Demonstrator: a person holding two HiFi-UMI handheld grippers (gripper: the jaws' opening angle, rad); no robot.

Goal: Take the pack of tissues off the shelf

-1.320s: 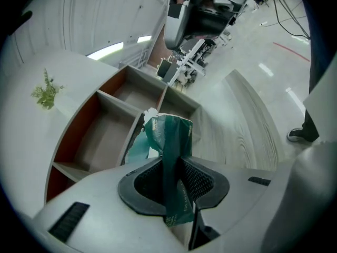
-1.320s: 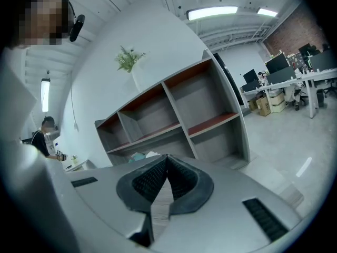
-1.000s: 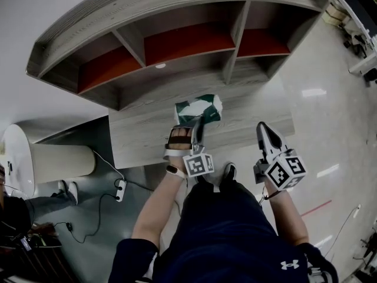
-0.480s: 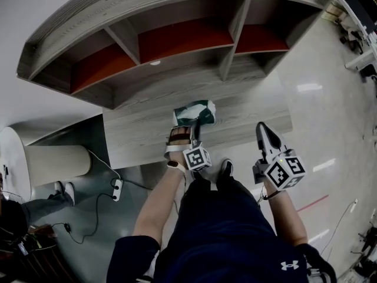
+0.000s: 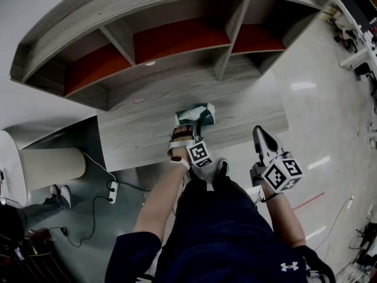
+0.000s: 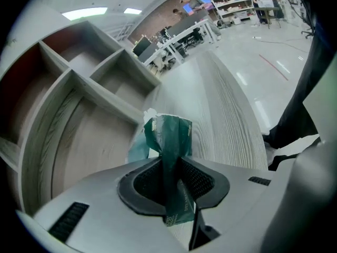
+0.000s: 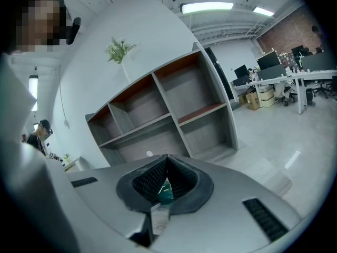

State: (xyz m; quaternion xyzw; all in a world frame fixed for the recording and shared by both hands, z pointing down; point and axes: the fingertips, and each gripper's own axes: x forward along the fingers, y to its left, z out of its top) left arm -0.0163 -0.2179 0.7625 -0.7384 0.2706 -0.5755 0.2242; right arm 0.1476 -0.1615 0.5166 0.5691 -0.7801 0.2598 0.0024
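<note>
The green and white pack of tissues (image 5: 198,113) is out of the shelf (image 5: 177,40), low over the grey wooden platform (image 5: 141,131) in front of it. My left gripper (image 5: 191,127) is shut on the pack's crumpled end. In the left gripper view the green wrapper (image 6: 168,136) is pinched between the pads of the left gripper (image 6: 171,165), with the platform (image 6: 226,115) just beyond. Whether the pack touches the wood I cannot tell. My right gripper (image 5: 263,137) hangs to the right past the platform's edge, shut with nothing in it. In its own view the right gripper (image 7: 167,161) faces the shelf (image 7: 158,109).
The shelf compartments in view hold nothing. A white rounded cabinet (image 5: 50,167) stands at the left, with a power strip and cable (image 5: 111,188) on the floor beside it. My shoe (image 5: 221,168) is by the platform's near edge. Glossy floor (image 5: 318,99) spreads to the right.
My left gripper has sunk toward the platform with the pack still in it and now tips more steeply down. The right gripper has stayed put.
</note>
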